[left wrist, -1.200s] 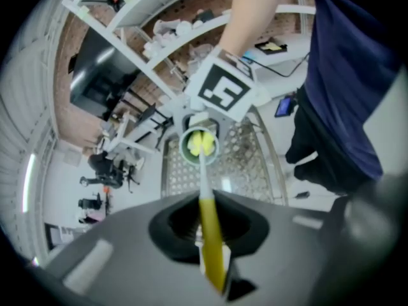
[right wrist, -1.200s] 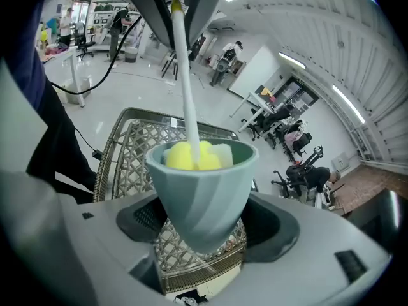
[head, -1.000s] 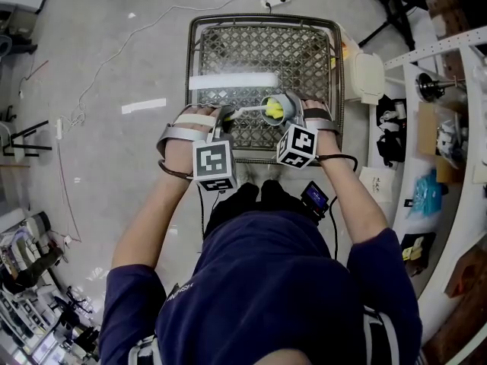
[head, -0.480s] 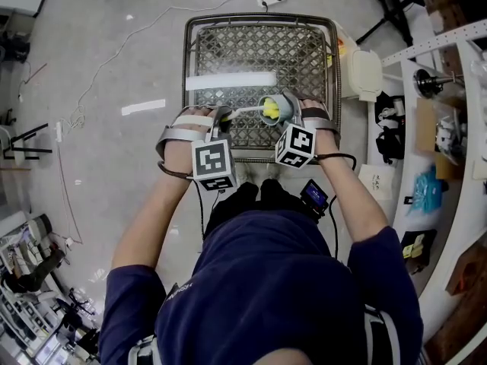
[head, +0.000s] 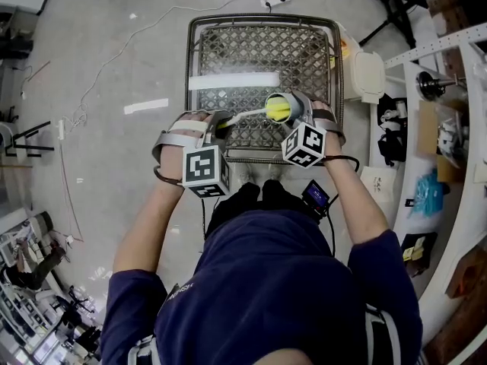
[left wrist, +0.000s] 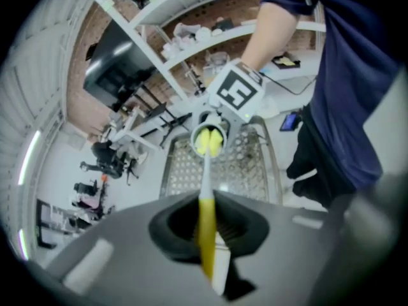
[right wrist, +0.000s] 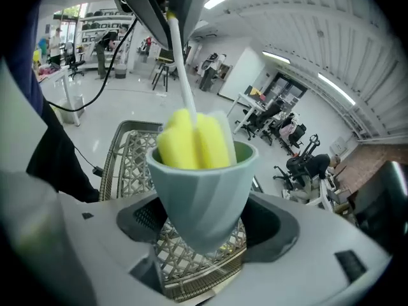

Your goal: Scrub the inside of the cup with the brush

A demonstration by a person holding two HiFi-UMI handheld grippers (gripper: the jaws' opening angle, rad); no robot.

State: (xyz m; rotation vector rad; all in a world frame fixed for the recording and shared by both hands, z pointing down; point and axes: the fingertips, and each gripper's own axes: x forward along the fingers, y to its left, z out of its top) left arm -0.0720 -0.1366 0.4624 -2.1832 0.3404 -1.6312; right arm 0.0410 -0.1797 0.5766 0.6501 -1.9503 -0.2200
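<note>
Left gripper (head: 221, 122): fingers clamped on the thin handle of the brush (left wrist: 205, 190), yellow where gripped, white toward the head. Right gripper (head: 302, 111): fingers closed around the tapered lower body of a grey-green cup (right wrist: 201, 190), tipped on its side in the head view, mouth turned toward the left gripper. Yellow sponge head of the brush pushed into the cup's mouth, filling most of it, top bulging just past the rim in the right gripper view. Handle running straight from the left fingers across the gap to the cup. Both grippers held close together in the air over the near edge of a bench (head: 199, 52) with a woven lattice top and a metal rim. Cup held above the lattice, clear of it. Square-marker cubes on both grippers facing up toward the head camera. Below them, the person's dark blue shirt (head: 266, 280). Around the bench, pale floor (head: 114, 67).
</note>
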